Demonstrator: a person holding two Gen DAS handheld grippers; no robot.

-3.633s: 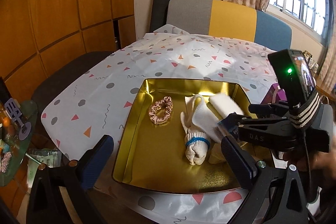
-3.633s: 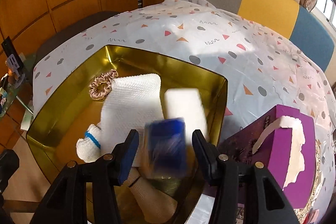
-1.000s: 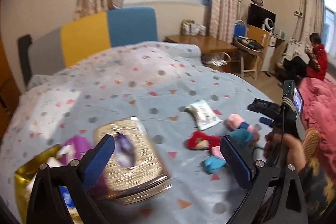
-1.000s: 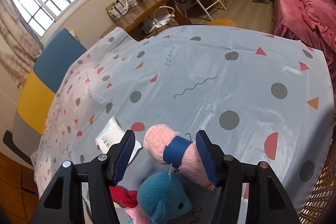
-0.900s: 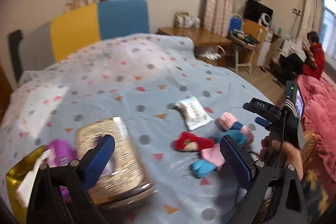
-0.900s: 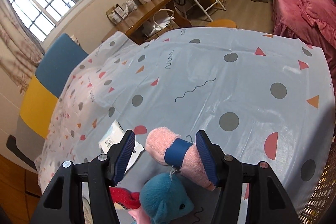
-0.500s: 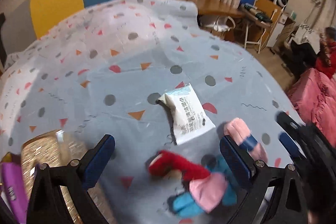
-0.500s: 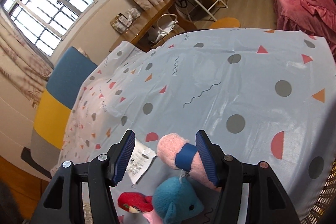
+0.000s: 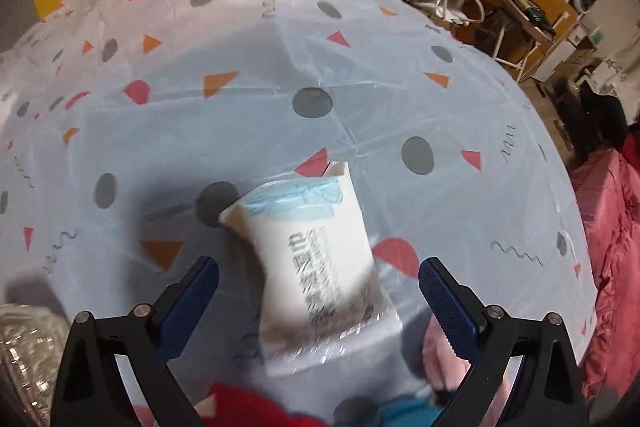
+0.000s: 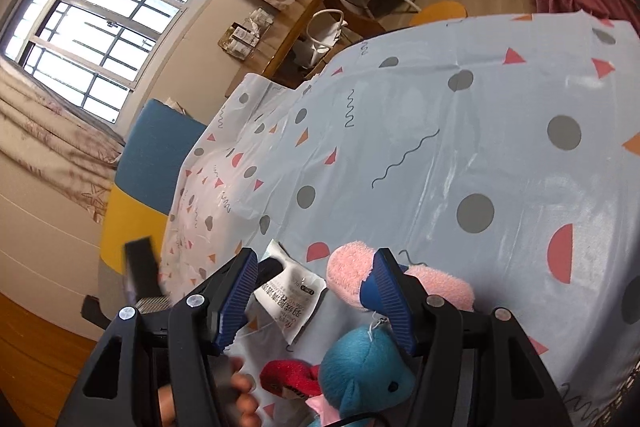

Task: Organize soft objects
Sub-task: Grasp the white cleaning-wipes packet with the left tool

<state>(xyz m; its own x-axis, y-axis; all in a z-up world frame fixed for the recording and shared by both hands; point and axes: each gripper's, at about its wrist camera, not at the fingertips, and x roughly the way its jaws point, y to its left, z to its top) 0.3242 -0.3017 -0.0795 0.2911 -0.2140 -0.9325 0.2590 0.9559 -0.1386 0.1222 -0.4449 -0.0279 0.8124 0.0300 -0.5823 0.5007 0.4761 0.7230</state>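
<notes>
The left gripper [image 9: 319, 289] had its blue fingers [image 9: 189, 301] spread wide, with nothing between them touching. The white wipes pack [image 9: 320, 267] lay flat on the bench [image 9: 240, 107], right in the gap between the fingers and a bit ahead of them. I think the step was reaching for this pack, to pick it up next. The fingers would need to go lower, one on each side of the pack, then squeeze softly, since it looked squishy and slippery.

The right gripper [image 10: 312, 297] also had its fingers [image 10: 236, 297] spread and held nothing. Just past its fingers lay the pink plush [image 10: 348, 277], and below them sat a blue plush [image 10: 364, 373] beside a red plush [image 10: 288, 377]
</notes>
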